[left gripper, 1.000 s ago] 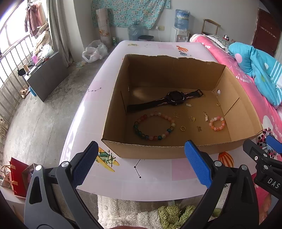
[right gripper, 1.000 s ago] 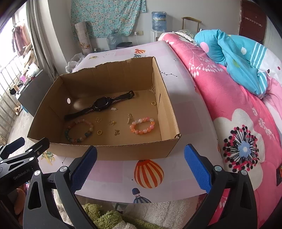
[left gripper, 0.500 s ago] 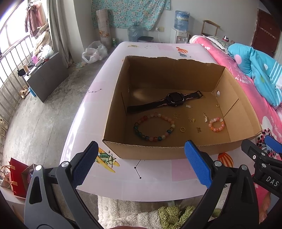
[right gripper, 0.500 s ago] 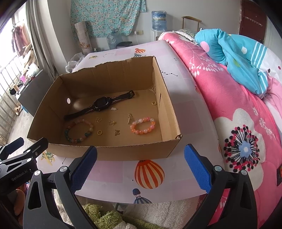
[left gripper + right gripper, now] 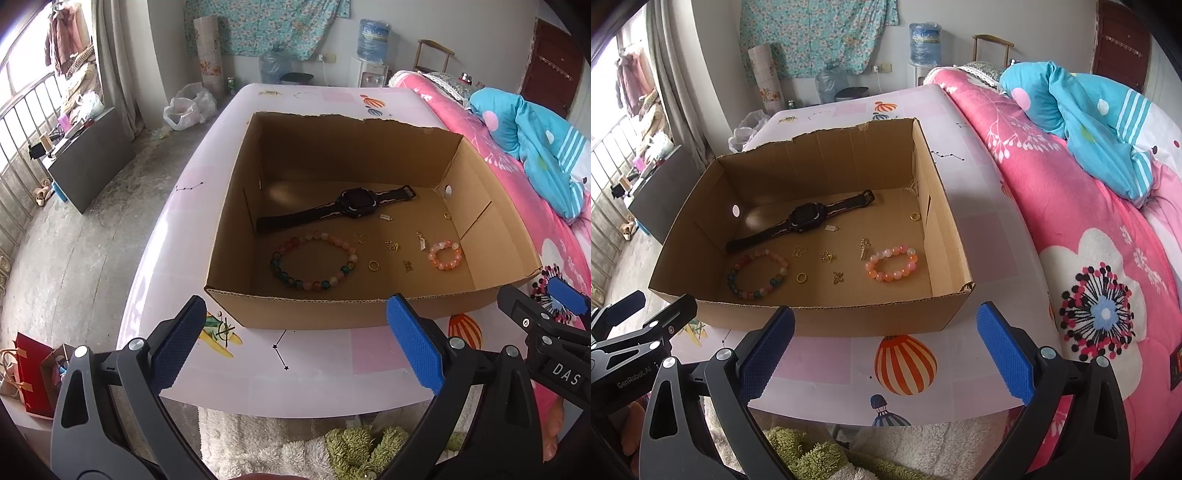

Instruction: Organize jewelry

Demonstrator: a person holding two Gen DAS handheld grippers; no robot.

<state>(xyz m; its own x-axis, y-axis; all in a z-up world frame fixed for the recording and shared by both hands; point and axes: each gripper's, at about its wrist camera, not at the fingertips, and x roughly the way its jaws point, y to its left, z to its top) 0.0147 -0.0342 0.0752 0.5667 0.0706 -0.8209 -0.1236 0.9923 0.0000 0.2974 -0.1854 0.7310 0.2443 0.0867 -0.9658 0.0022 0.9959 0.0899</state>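
Both tongs spread wide, empty: left tongs (image 5: 295, 343), right tongs (image 5: 886, 343), ribbed blue pads. Corrugated cardboard box (image 5: 295, 308) on glossy desk (image 5: 317, 363) holds black watch (image 5: 356, 202), round multicolour bead bracelet (image 5: 313, 259), smaller orange bead bracelet (image 5: 892, 263), gold ring (image 5: 801, 277).

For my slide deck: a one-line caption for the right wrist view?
Open right gripper poised before a cardboard box holding a watch, two bead bracelets and small gold charms.

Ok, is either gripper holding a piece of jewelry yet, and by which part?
Nothing is held. The left gripper and right gripper are both open and empty, short of the cardboard box; the watch and bracelets lie inside it.
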